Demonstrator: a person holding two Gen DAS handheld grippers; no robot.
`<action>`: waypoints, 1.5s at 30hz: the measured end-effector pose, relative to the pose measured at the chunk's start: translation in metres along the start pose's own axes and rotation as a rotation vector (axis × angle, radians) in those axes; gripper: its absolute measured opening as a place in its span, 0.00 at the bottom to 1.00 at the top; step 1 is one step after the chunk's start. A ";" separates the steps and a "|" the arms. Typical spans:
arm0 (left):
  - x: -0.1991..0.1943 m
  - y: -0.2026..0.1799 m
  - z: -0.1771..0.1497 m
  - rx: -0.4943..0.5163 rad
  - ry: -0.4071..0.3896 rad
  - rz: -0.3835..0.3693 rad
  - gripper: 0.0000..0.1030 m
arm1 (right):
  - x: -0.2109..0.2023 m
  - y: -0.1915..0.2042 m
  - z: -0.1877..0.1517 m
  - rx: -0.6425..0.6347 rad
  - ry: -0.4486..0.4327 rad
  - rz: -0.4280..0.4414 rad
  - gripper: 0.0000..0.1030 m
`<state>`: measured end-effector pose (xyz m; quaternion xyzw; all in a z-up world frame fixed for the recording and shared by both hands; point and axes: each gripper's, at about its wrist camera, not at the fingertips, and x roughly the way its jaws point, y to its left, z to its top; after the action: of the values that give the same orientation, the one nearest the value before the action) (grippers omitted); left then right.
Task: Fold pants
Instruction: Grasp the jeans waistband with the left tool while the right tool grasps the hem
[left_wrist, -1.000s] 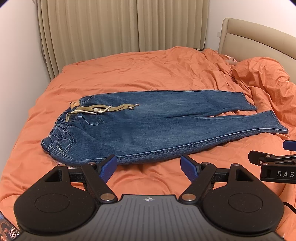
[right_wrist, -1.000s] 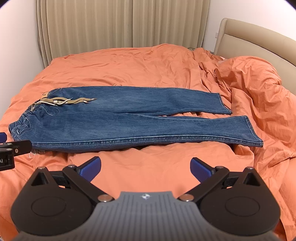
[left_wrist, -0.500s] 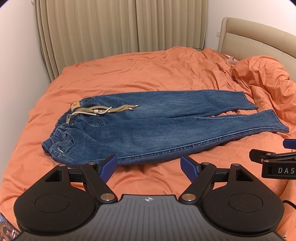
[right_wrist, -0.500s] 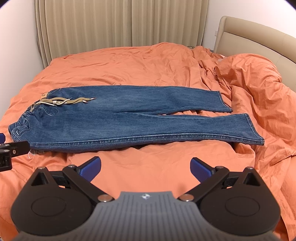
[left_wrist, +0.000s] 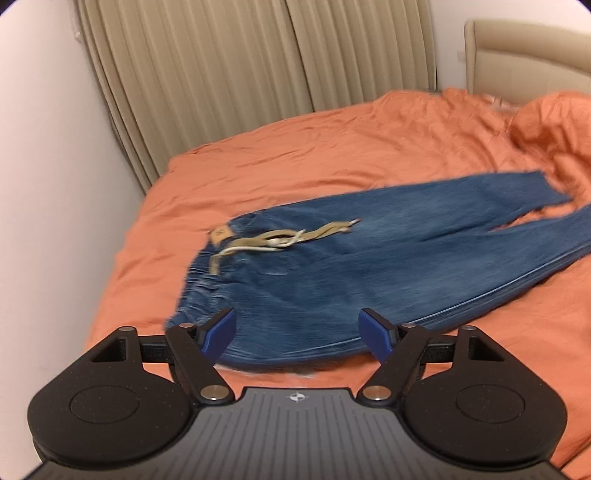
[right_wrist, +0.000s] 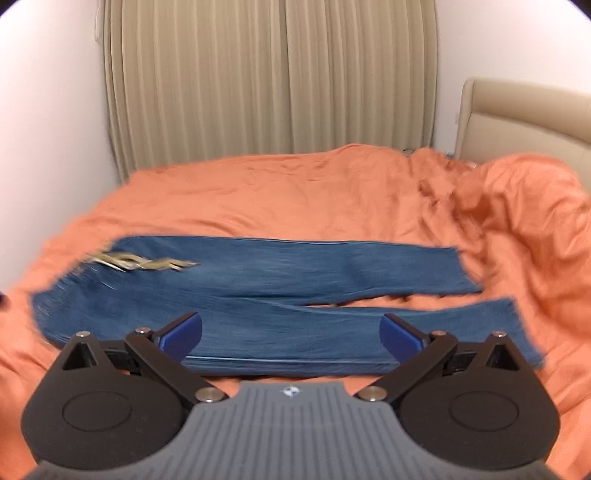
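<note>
The jeans (right_wrist: 258, 295) lay spread flat across the orange bed (right_wrist: 295, 192), waistband and drawstring (left_wrist: 284, 238) toward the wall side and the two legs running toward the headboard (right_wrist: 517, 110), a layout that, I judged, left the near long edge free for both tools to take for a lengthwise fold. The left gripper (left_wrist: 297, 330) hung low over the waist end and the right gripper (right_wrist: 290, 328) over the near leg, each tilted down toward the cloth. Both had their jaws spread wide and held nothing.

Blurred blue pants (left_wrist: 369, 266) lie spread across the orange bed (left_wrist: 332, 147) at mid-frame; the left gripper (left_wrist: 297, 330), jaws wide apart, sits at the bottom.
</note>
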<state>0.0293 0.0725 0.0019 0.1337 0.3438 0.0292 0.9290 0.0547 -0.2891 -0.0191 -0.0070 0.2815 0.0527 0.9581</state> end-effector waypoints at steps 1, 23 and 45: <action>0.005 0.005 0.001 0.033 0.011 0.012 0.78 | 0.008 -0.004 0.003 -0.043 0.024 -0.017 0.95; 0.182 0.017 -0.086 1.039 0.225 0.103 0.75 | 0.108 -0.105 -0.018 -0.499 0.352 -0.027 0.46; 0.166 0.036 -0.023 0.475 0.081 0.211 0.11 | 0.130 -0.145 -0.062 -0.775 0.443 -0.103 0.12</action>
<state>0.1417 0.1370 -0.1099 0.3820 0.3619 0.0499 0.8489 0.1448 -0.4238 -0.1439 -0.3902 0.4385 0.1038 0.8029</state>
